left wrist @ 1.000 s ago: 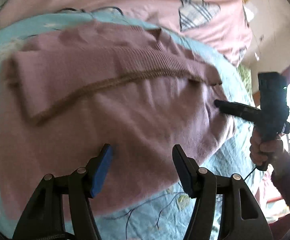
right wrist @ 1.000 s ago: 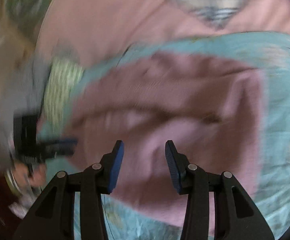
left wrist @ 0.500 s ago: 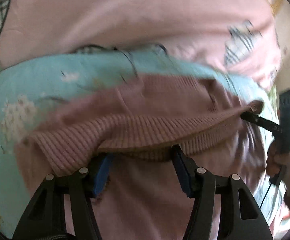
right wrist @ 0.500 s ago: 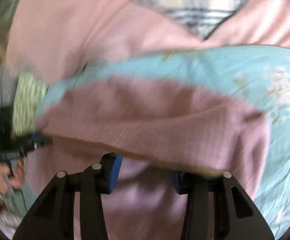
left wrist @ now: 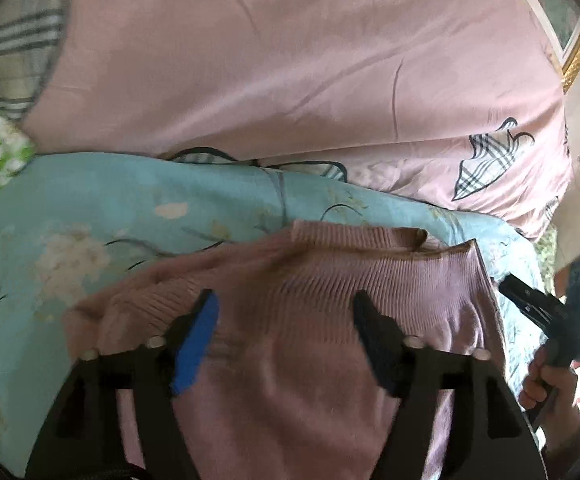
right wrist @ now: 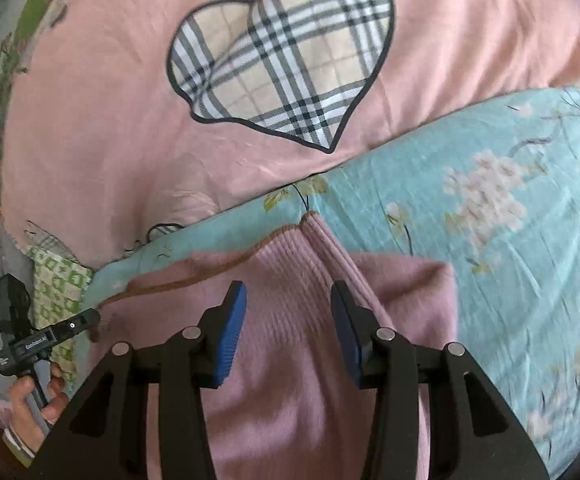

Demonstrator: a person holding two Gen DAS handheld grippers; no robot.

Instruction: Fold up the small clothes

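A mauve pink knit sweater (left wrist: 309,320) with a ribbed hem lies on a light blue floral sheet (left wrist: 90,208). In the right wrist view the sweater (right wrist: 290,280) fills the lower middle. My left gripper (left wrist: 286,308) is open, jaws wide apart, just above the ribbed fabric. My right gripper (right wrist: 288,300) is open over the ribbed hem near a corner fold. The right gripper also shows at the sweater's right edge in the left wrist view (left wrist: 529,304). The left gripper shows at the sweater's left edge in the right wrist view (right wrist: 78,322).
A pink quilt (left wrist: 290,60) with plaid heart patches (right wrist: 286,60) lies beyond the blue sheet (right wrist: 489,200). A green and white patterned cloth (right wrist: 58,284) lies at the left. A gold picture frame (left wrist: 573,56) hangs at the far right.
Both grippers have moved forward over the sweater toward the quilt. The ribbed hem, lifted and carried forward half a second ago, now lies folded over, and both jaws stand open.
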